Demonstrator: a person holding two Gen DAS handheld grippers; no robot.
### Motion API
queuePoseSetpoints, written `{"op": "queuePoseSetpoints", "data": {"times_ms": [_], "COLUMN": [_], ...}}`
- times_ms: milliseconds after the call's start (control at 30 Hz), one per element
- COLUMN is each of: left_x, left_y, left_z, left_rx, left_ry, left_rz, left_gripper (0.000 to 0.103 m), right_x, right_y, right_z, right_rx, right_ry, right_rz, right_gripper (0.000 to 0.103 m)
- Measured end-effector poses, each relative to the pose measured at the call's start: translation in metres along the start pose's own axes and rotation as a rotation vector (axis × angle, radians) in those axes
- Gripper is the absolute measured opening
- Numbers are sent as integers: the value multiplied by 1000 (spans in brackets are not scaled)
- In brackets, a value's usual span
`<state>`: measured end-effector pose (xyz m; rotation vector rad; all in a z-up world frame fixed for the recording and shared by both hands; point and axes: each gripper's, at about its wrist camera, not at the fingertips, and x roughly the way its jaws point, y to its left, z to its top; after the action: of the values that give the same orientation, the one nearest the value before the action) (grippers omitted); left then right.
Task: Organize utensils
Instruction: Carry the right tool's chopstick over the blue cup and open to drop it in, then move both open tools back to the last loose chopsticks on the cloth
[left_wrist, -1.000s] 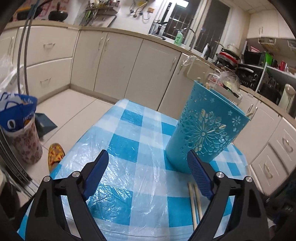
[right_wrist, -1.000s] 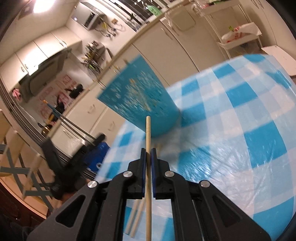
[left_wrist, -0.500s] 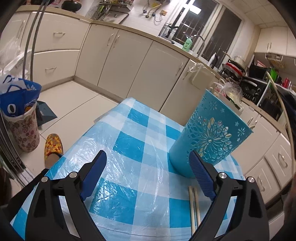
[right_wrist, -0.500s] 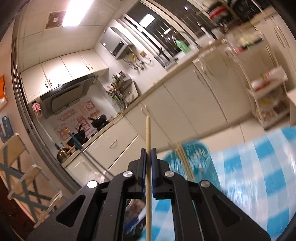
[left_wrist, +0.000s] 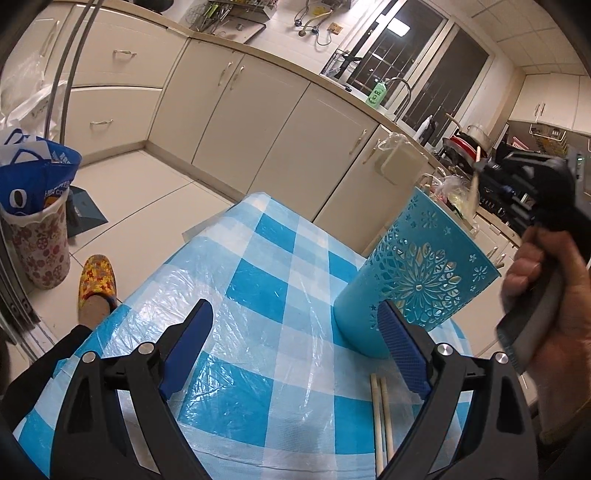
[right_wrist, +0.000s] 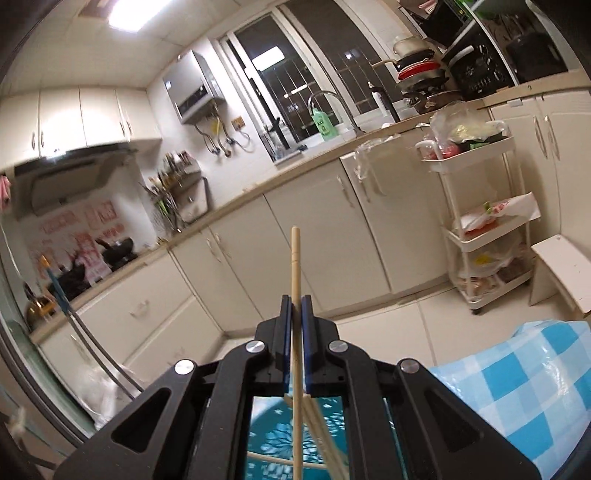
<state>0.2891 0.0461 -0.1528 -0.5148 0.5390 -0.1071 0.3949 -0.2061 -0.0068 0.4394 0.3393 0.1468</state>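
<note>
Right gripper (right_wrist: 296, 306) — chopstick (right_wrist: 295, 258) clamped — now above holder (left_wrist: 413, 273).

The blue holder (left_wrist: 413, 280) looks like matt plastic with a pierced lacework wall. A glossy, wrinkled plastic film lies over the checked tablecloth (left_wrist: 266, 295) — the chopstick (right_wrist: 295, 266) is pale, smooth wood, the left gripper's pads (left_wrist: 400, 339) finely ribbed.

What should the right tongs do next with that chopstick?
Probably lower it and let go: the right tongs are shut on the chopstick directly above the blue holder, which already holds other sticks. Two more chopsticks still lie on the table.
</note>
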Motion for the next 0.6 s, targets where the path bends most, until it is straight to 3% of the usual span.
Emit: {"op": "queuePoseSetpoints", "data": {"times_ms": [233,300,367,467,600], "left_x": [1,0,0,1,0], "left_y": [1,1,1,0,-1], "left_z": [0,0,0,0,0], "left_rx": [-6,-6,-4,-1,4], "left_ry": [2,3,3,4,0], "left_rz": [-1,1,4,12,34], "left_gripper": [87,87,87,87,87], "right_x": [-9,-30,-56,-80,-103], "right_y": [-4,-6,-7,-11,-27], "right_z": [-15,-18,-22,-26,-29], "right_rx": [-42,-56,-77,-113,-68], "right_ry": [33,20,-5,-10,17], "right_rz": [-2,8,13,6,-4], "right_gripper": [10,25,27,41,42]}}
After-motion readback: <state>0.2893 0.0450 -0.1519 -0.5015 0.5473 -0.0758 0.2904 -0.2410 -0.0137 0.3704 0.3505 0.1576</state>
